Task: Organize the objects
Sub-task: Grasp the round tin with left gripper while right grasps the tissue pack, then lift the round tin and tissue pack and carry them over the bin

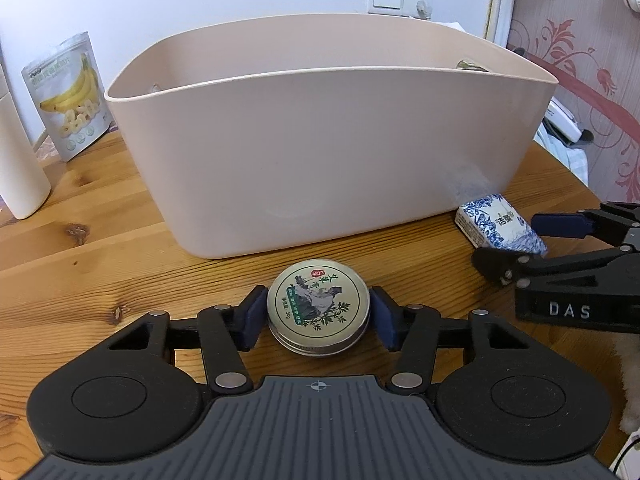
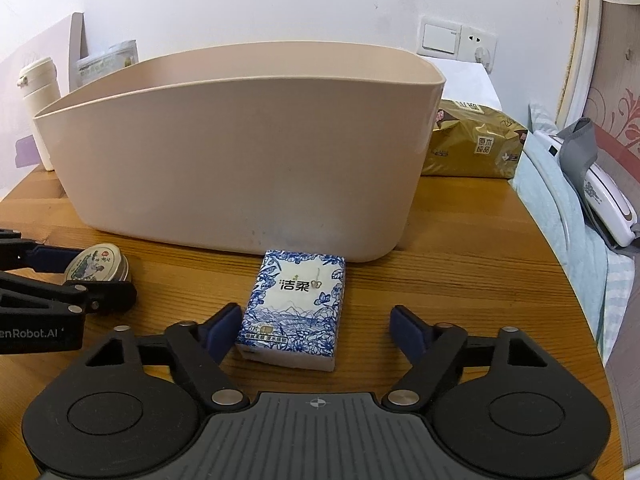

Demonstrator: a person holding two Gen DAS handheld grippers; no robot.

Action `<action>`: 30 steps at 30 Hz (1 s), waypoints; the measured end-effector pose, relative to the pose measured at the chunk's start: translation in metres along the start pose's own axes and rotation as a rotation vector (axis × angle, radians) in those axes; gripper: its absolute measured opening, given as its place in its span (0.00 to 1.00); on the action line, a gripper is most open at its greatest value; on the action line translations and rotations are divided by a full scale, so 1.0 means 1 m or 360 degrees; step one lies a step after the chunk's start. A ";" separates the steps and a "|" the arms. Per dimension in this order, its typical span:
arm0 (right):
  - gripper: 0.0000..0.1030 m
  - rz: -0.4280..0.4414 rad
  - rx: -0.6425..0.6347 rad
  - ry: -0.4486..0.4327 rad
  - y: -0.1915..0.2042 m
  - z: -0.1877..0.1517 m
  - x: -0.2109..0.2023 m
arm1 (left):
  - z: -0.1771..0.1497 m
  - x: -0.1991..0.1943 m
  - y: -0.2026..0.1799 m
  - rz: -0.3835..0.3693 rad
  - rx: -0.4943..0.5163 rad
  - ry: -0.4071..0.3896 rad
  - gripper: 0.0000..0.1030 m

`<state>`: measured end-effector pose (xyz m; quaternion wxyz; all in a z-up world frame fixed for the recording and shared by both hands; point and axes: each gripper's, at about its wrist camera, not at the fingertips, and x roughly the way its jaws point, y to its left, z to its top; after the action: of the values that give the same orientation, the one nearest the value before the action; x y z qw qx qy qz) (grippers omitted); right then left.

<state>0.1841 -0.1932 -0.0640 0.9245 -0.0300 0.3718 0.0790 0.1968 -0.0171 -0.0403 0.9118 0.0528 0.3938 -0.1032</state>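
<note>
A round metal tin [image 1: 318,304] with a green and white printed lid lies on the wooden table [image 1: 100,264], just in front of a tall beige plastic bin [image 1: 320,152]. My left gripper [image 1: 318,313] has its blue pads against both sides of the tin, which still rests on the table. A blue and white tissue pack [image 2: 296,304] lies flat before the bin [image 2: 240,160]. My right gripper [image 2: 316,332] straddles it; the left pad is close to the pack and the right pad stands well clear. The right wrist view also shows the tin [image 2: 94,262] between the left gripper's fingers.
A banana chip bag [image 1: 70,96] and a white bottle [image 1: 20,168] stand left of the bin. A gold tissue package [image 2: 472,144] lies behind its right end. The table's curved edge runs along the right, with bedding and a white device [image 2: 608,204] beyond it.
</note>
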 end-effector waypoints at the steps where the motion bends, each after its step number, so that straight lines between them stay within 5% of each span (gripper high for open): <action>1: 0.69 0.0000 0.0003 -0.0002 0.000 0.000 0.000 | 0.000 0.000 0.000 -0.0001 0.0000 0.0002 0.54; 6: 0.42 -0.0003 0.0002 -0.0014 0.000 0.001 -0.002 | 0.000 -0.001 0.002 0.0004 -0.0006 0.0008 0.54; 30: 0.42 0.0023 -0.0014 -0.0052 0.004 -0.009 -0.037 | -0.002 -0.035 0.006 0.0031 0.0006 -0.0082 0.54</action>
<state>0.1516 -0.1951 -0.0450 0.9297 -0.0301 0.3565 0.0878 0.1729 -0.0054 -0.0162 0.9225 0.0557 0.3695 -0.0965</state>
